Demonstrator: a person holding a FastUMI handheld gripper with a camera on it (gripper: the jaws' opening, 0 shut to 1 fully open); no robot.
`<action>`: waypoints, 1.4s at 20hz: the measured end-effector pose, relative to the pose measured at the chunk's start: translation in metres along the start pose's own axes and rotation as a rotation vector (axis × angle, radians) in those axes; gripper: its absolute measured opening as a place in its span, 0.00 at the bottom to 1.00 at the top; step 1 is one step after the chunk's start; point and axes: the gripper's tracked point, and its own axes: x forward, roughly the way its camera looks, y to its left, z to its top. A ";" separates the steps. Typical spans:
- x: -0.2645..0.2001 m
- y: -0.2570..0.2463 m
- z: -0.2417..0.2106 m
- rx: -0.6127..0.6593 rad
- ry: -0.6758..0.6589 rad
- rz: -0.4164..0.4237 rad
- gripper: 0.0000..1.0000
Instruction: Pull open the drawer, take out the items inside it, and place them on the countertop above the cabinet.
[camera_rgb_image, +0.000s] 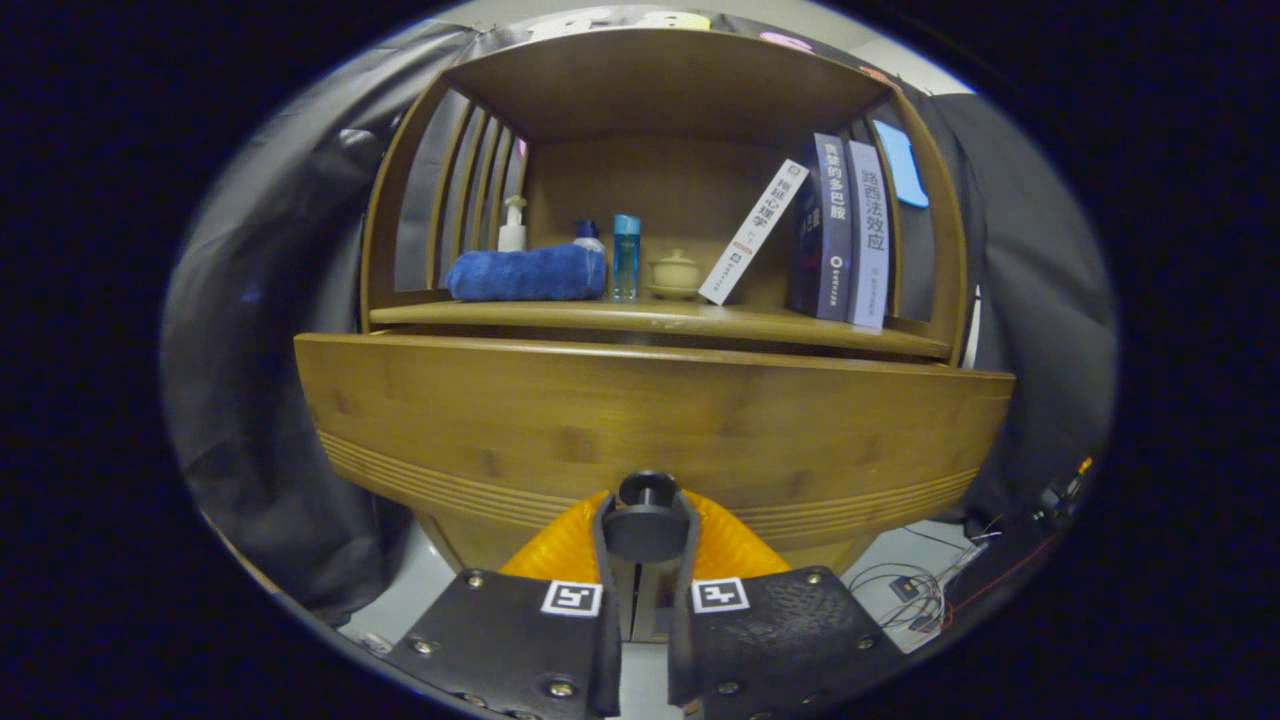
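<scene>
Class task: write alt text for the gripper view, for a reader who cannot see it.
The gripper is closed on the round dark knob of a wooden drawer front, which looks slightly pulled out. On the wooden shelf above stand a rolled blue towel, small bottles, a pale lidded cup and three books.

Gripper (646, 535) w/ fingers closed round the dark round knob (646, 520), one each side, pressing it; knob sits on the wooden drawer front (640, 425), which spans the cabinet below the countertop (660, 318). On the countertop, beyond the fingers: rolled blue towel (527, 273) w/ a white pump bottle (512, 226) behind it; blue bottle (626, 256) beside the towel, then a small lidded cup (675, 273); white book (753, 232) leaning on two upright books (846, 230). Loose cables (915, 585) on the floor beside the cabinet.
</scene>
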 end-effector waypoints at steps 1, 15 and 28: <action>-0.011 0.000 -0.002 0.013 -0.003 0.001 0.19; -0.116 -0.004 -0.043 0.053 0.059 0.031 0.18; -0.151 -0.004 -0.024 -0.028 -0.036 0.012 0.50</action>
